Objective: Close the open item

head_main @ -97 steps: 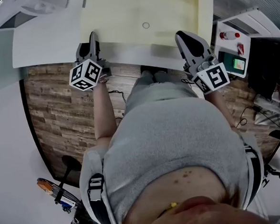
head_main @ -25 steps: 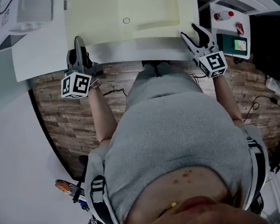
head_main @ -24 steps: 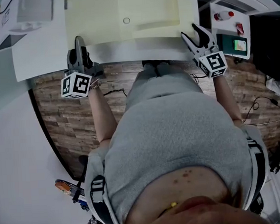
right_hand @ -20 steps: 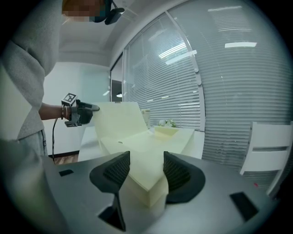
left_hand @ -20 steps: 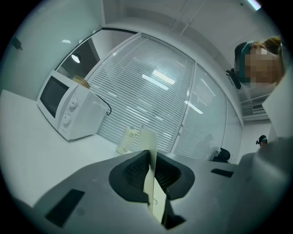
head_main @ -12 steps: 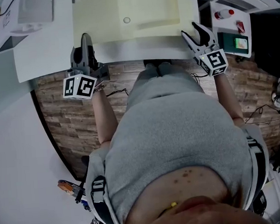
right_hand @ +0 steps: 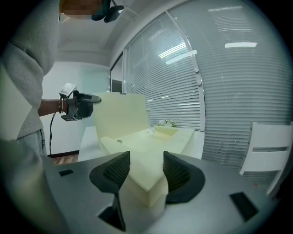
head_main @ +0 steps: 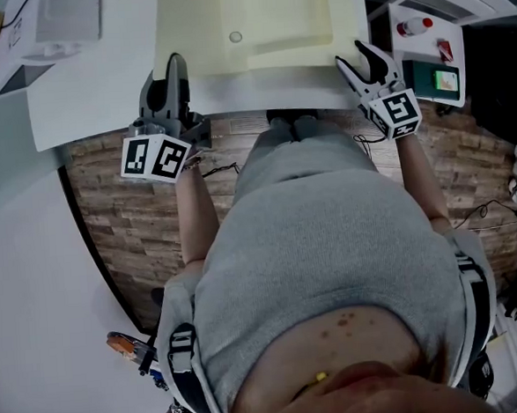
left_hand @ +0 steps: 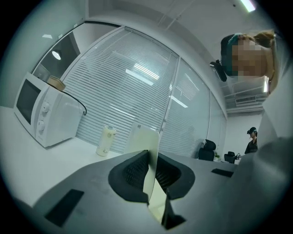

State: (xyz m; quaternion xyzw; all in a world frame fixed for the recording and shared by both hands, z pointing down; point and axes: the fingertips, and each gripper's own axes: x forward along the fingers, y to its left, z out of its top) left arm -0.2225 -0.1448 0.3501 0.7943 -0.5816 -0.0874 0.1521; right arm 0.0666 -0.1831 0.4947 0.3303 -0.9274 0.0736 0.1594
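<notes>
Head view dim and flat, with strong barrel bend at the edges; tabletop [head_main: 84, 107] is the brightest patch. Both claw views have black fisheye corners and even overhead light, with tube-light glare streaks on the blinds [left_hand: 128, 100]. Left claw [left_hand: 152, 160] below the blinds is soft, too near the lens.

Person in light grey knitted short-sleeved top [head_main: 325, 267], black-and-grey buckled harness straps [head_main: 179, 357] at both shoulders; dark grey two-jaw left gripper [head_main: 175, 68] and right gripper [head_main: 362, 59], each carrying a white cube with black square markers [head_main: 155, 157].
</notes>
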